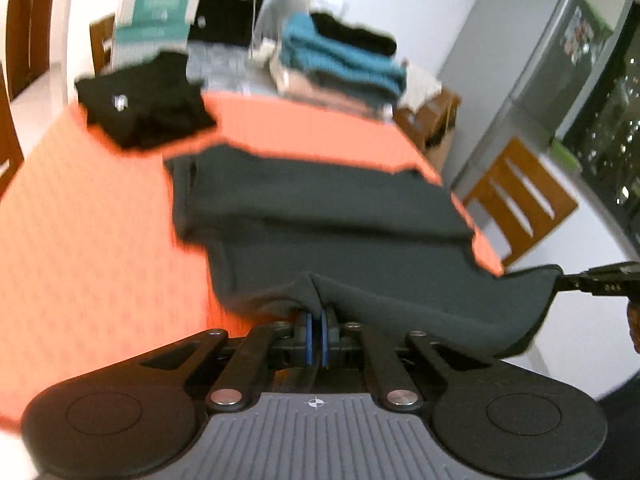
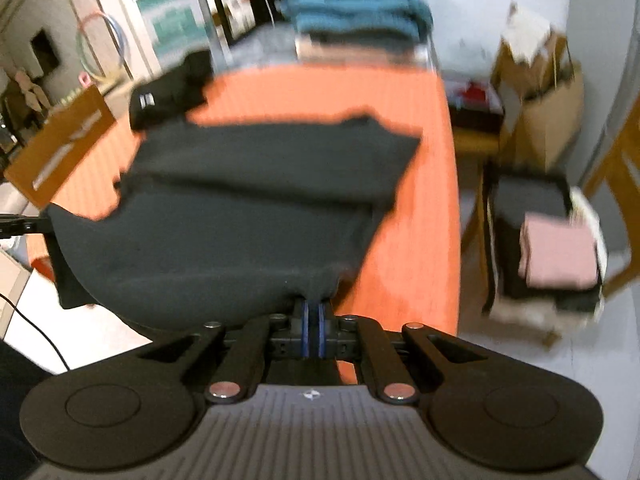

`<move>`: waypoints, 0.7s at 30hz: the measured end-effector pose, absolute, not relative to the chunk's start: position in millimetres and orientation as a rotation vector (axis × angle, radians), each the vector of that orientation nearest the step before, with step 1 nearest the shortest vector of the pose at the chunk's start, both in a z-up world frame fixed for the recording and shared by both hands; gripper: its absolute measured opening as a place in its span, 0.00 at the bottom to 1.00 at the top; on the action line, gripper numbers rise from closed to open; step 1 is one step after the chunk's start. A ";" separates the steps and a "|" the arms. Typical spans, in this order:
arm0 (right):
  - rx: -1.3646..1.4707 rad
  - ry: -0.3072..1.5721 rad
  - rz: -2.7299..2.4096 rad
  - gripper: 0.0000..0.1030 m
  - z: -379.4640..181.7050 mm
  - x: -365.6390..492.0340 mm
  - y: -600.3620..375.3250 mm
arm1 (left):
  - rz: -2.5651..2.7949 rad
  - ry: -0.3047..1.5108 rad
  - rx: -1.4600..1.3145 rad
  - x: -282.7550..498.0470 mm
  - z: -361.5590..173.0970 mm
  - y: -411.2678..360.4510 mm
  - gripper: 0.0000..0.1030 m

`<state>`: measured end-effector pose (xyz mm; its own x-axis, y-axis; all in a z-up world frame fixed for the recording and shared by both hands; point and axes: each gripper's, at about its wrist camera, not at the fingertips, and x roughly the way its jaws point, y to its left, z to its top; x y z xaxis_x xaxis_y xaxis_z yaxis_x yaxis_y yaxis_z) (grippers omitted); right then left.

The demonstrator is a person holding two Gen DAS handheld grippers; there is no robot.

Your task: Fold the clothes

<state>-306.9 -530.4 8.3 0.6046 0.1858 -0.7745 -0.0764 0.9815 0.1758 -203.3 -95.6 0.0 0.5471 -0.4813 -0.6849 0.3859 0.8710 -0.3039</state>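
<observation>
A dark grey garment (image 1: 320,216) lies partly folded on the orange table (image 1: 100,220), its near edge lifted off the table. My left gripper (image 1: 316,320) is shut on that near edge. My right gripper (image 2: 311,312) is shut on the same garment (image 2: 248,200) at its other near corner. The right gripper's tip shows at the right edge of the left wrist view (image 1: 592,282). The left gripper's tip shows at the left edge of the right wrist view (image 2: 24,224). The cloth hangs stretched between the two grippers.
A folded black garment (image 1: 140,108) lies at the table's far left. A stack of folded teal and black clothes (image 1: 344,56) stands at the far end. Wooden chairs (image 1: 520,200) stand beside the table. A basket with folded pink cloth (image 2: 556,248) sits on the floor at right.
</observation>
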 end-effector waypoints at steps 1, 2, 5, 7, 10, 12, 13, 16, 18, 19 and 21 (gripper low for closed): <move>0.123 0.891 0.153 0.05 14.4 -298.7 -532.6 | -0.505 0.833 -0.123 -195.6 4.2 -97.1 0.07; 0.117 0.876 0.154 0.05 18.0 -289.2 -535.5 | -0.491 0.824 -0.114 -185.4 4.3 -98.8 0.07; 0.090 0.867 0.141 0.05 17.2 -258.7 -542.2 | -0.451 0.814 -0.087 -158.4 0.5 -106.1 0.07; 0.078 0.887 0.124 0.05 7.2 -237.1 -543.9 | -0.422 0.818 -0.067 -141.2 -6.3 -112.1 0.07; 0.074 0.927 0.107 0.05 -15.4 -206.8 -545.2 | -0.358 0.844 -0.040 -117.6 -23.7 -119.0 0.07; 0.061 0.944 0.099 0.06 -27.9 -195.1 -542.8 | -0.328 0.866 -0.037 -106.6 -35.9 -122.6 0.07; 0.058 0.943 0.095 0.06 -28.4 -194.2 -542.8 | -0.317 0.874 -0.038 -102.2 -40.7 -123.4 0.08; 0.049 0.938 0.085 0.07 -30.0 -191.5 -542.8 | -0.290 0.901 -0.051 -96.0 -49.8 -121.5 0.15; 0.043 0.935 0.078 0.17 -31.0 -189.7 -542.8 | -0.278 0.905 -0.065 -96.8 -50.7 -116.6 0.26; 0.040 0.933 0.074 0.21 -31.6 -188.8 -542.8 | -0.273 0.903 -0.074 -98.5 -49.4 -113.1 0.27; 0.034 0.930 0.067 0.30 -32.6 -187.0 -542.7 | -0.270 0.892 -0.080 -104.2 -43.7 -106.2 0.34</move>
<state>-187.0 -542.7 -32.6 0.5958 0.0724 -0.7999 -0.0433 0.9974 0.0580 -104.2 -106.2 -43.7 0.5969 -0.2652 -0.7572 0.1989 0.9632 -0.1806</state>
